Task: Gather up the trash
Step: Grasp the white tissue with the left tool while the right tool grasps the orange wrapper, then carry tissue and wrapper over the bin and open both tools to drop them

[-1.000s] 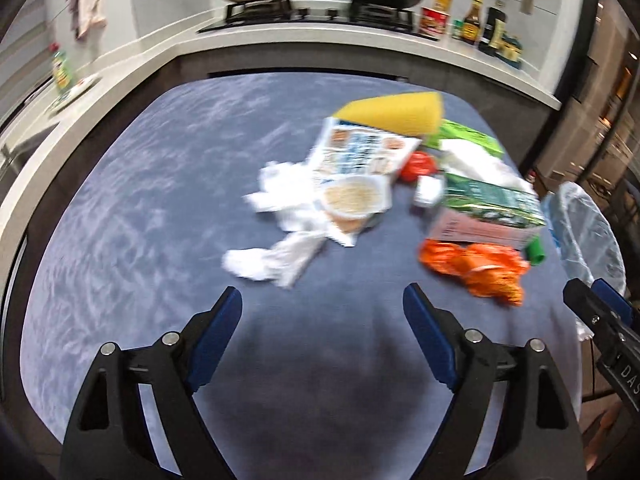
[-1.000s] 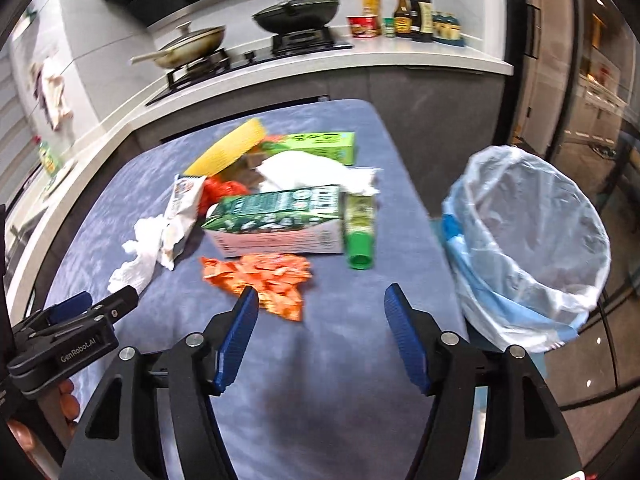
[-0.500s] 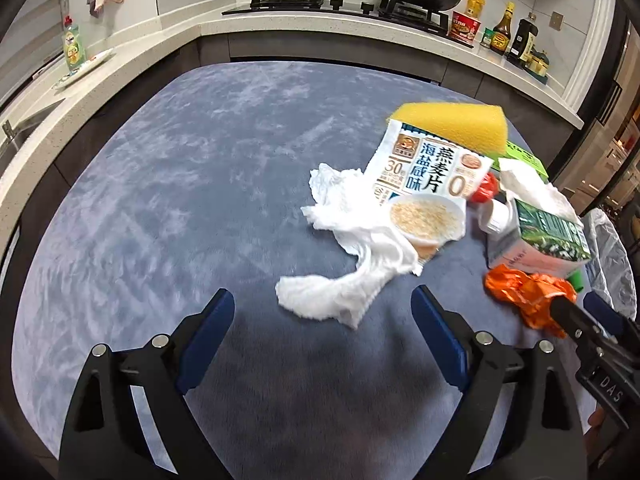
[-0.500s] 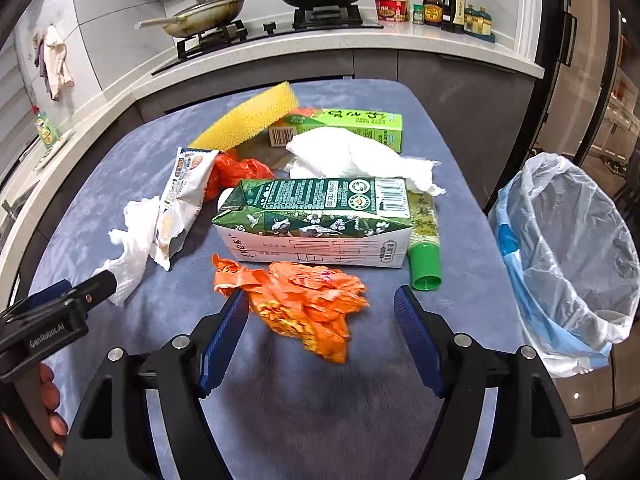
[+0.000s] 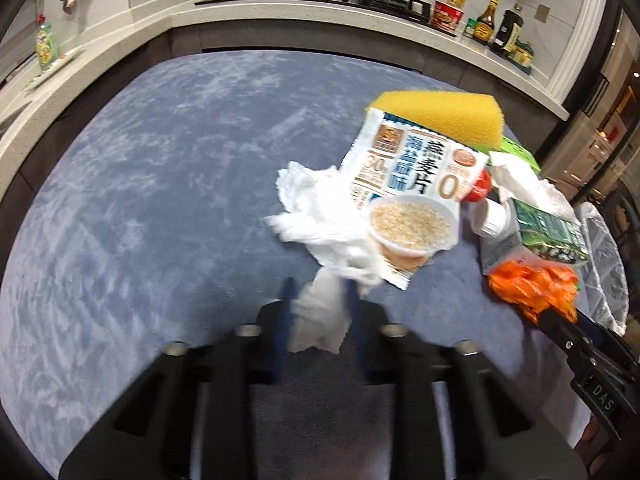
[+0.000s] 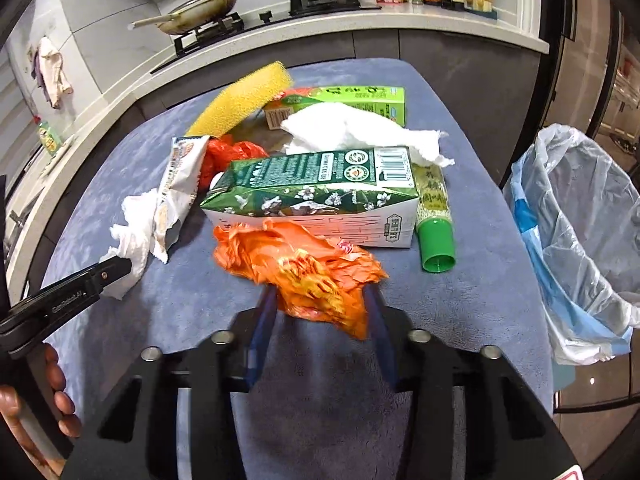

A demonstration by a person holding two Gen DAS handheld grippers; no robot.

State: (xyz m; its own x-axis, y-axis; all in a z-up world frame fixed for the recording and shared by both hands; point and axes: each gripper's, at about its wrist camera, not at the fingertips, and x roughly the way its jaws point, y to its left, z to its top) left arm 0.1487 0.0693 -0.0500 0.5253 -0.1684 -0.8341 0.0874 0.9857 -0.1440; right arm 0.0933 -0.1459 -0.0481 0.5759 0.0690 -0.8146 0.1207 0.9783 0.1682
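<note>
My left gripper [image 5: 320, 292] is closing, and its blue pads press on the near end of a crumpled white tissue [image 5: 320, 320] lying on the blue-grey table [image 5: 160, 200]. In the right wrist view that gripper [image 6: 116, 270] shows at the left with the tissue [image 6: 132, 240] at its tip. My right gripper [image 6: 320, 296] is also closing, its pads against the sides of a crumpled orange wrapper [image 6: 304, 268] in front of a green carton [image 6: 320, 184]. A bin lined with a clear bag [image 6: 580, 220] stands open to the right of the table.
More litter lies behind: an oat packet [image 5: 412, 172], a yellow sponge [image 5: 440, 116], a white paper towel [image 6: 352, 128], a green box [image 6: 360, 96], a green tube [image 6: 436, 232] and a red wrapper [image 6: 228, 152]. A kitchen counter with a stove runs along the back.
Both grippers came forward and down toward the litter with wide jaws, then narrowed: the left onto the white tissue, the right onto the orange wrapper.
</note>
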